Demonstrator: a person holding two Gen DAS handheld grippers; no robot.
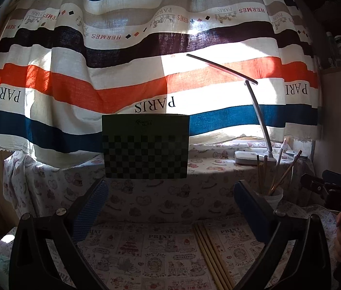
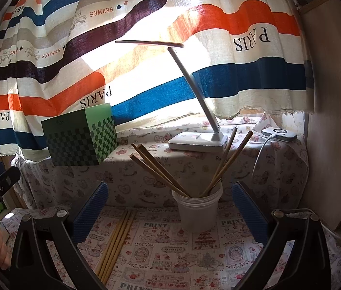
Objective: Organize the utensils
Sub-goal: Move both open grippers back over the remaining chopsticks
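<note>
Left wrist view: the left tool point(image 1: 170, 207) gapes empty; loose chopsticks point(image 1: 212, 256) lie on the tabletop point(image 1: 146, 253) below its right finger, long axis running away from it.

Right wrist view: the right tool point(image 2: 169, 207) gapes empty, the cup point(image 2: 197, 207) dead ahead, loose chopsticks point(image 2: 116, 244) near its left finger. The left tool seems better aligned.

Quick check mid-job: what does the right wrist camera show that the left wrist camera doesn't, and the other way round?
Only the right wrist view: the whole white cup, the small white charger with its cable, and the left gripper at the frame's edge.

Only the left wrist view: the right gripper at its edge; the cup is half hidden behind a finger.

Both: chopsticks standing in the cup, loose chopsticks on the table, the green checkered box, the desk lamp and the striped curtain. Both grippers are open and empty.
</note>
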